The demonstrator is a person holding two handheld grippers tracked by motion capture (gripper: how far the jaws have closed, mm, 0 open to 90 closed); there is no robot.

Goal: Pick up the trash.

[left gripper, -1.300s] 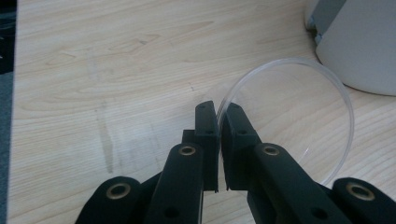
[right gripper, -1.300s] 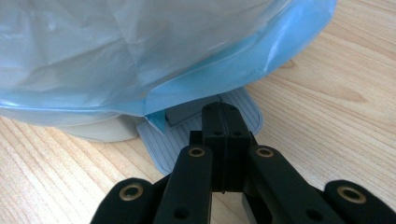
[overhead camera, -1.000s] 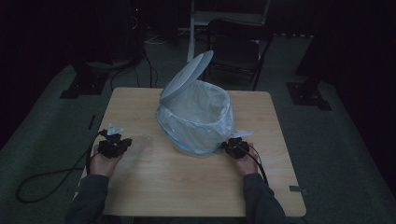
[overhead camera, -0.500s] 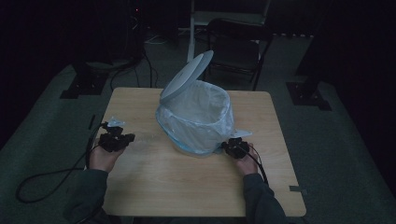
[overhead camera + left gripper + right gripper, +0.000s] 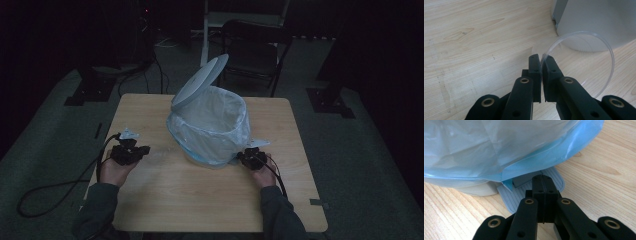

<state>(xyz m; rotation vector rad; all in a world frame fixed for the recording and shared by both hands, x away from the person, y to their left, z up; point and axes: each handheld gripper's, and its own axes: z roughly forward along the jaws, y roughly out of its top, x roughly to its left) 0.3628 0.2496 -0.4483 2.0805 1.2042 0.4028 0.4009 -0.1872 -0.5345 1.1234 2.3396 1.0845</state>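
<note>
Left of the lined pedal bin [image 5: 210, 127], the left gripper [image 5: 541, 62] pinches a clear plastic lid [image 5: 584, 57], perhaps a cup lid. At the bin's foot pedal [image 5: 529, 192], the right gripper [image 5: 543, 181] presses down, jaws together and empty.

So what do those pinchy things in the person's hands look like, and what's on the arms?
Both the left gripper and the right gripper are black, each with two flat, blocky jaws on jointed arms that have small brass-coloured rings at the pivots. A dark cable trails from the left one across the table edge. The person wears dark greyish-green long sleeves.
</note>
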